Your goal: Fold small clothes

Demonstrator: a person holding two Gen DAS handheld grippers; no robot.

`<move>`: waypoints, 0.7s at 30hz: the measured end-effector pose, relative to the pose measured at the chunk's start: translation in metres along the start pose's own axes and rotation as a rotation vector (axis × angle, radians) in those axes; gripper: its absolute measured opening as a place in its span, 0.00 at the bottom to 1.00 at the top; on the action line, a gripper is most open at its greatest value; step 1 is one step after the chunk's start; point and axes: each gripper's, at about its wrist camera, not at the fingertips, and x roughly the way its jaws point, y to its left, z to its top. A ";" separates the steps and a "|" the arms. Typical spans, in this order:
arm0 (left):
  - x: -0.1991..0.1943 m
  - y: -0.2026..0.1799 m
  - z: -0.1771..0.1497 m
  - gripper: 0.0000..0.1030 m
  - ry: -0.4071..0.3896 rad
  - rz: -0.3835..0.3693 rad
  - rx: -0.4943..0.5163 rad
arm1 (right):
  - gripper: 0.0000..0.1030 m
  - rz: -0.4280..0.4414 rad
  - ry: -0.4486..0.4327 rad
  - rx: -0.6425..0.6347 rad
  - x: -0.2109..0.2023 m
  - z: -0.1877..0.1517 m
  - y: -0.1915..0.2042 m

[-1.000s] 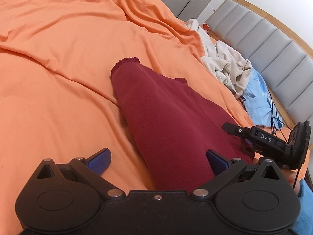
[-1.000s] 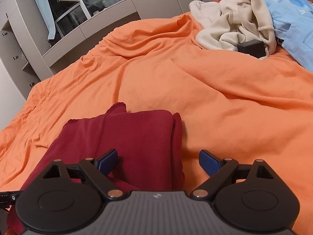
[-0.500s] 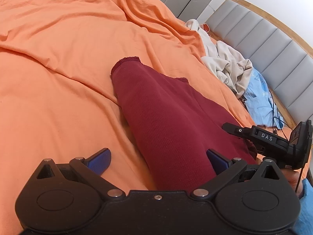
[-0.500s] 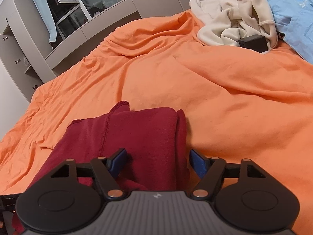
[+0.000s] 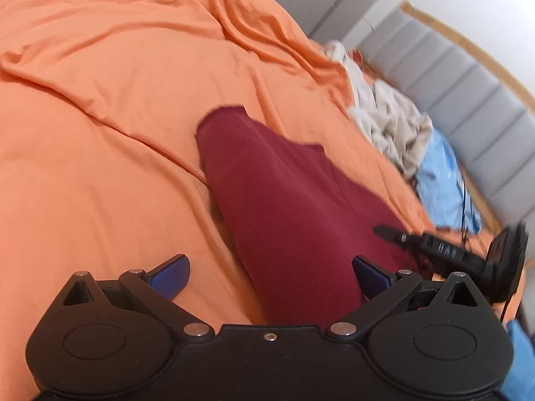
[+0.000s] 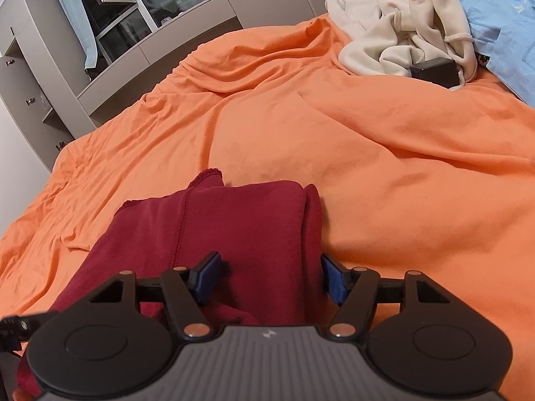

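Note:
A dark red knit garment (image 5: 281,200) lies partly folded on the orange bedsheet (image 5: 100,133). In the left wrist view my left gripper (image 5: 271,272) is open, its blue fingertips (image 5: 170,272) straddling the garment's near end. The right gripper's body (image 5: 468,257) shows at the garment's right edge. In the right wrist view the garment (image 6: 234,227) lies between the fingers of my right gripper (image 6: 271,277). The blue fingers stand half closed around its folded edge, with cloth between them.
A cream garment (image 6: 401,33) and a light blue one (image 6: 501,23) are heaped at the far end of the bed, with a small black box (image 6: 434,72) on them. A grey padded headboard (image 5: 468,100) and grey cabinets (image 6: 133,50) border the bed.
My right gripper has moved forward over the red garment and its fingers have narrowed around the folded edge. My left gripper stays open and has shifted slightly.

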 end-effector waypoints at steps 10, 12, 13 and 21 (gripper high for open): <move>-0.006 0.006 -0.001 0.95 -0.050 -0.010 -0.065 | 0.71 0.001 0.004 0.013 0.000 0.000 -0.002; -0.006 0.013 -0.002 0.94 -0.045 -0.042 -0.102 | 0.71 0.000 0.005 0.013 0.000 0.000 -0.002; -0.007 0.015 -0.003 0.94 -0.048 -0.061 -0.121 | 0.71 0.000 0.005 0.013 0.000 0.000 -0.002; -0.013 0.033 -0.002 0.82 -0.076 -0.105 -0.239 | 0.72 -0.006 0.009 0.015 0.001 -0.001 -0.003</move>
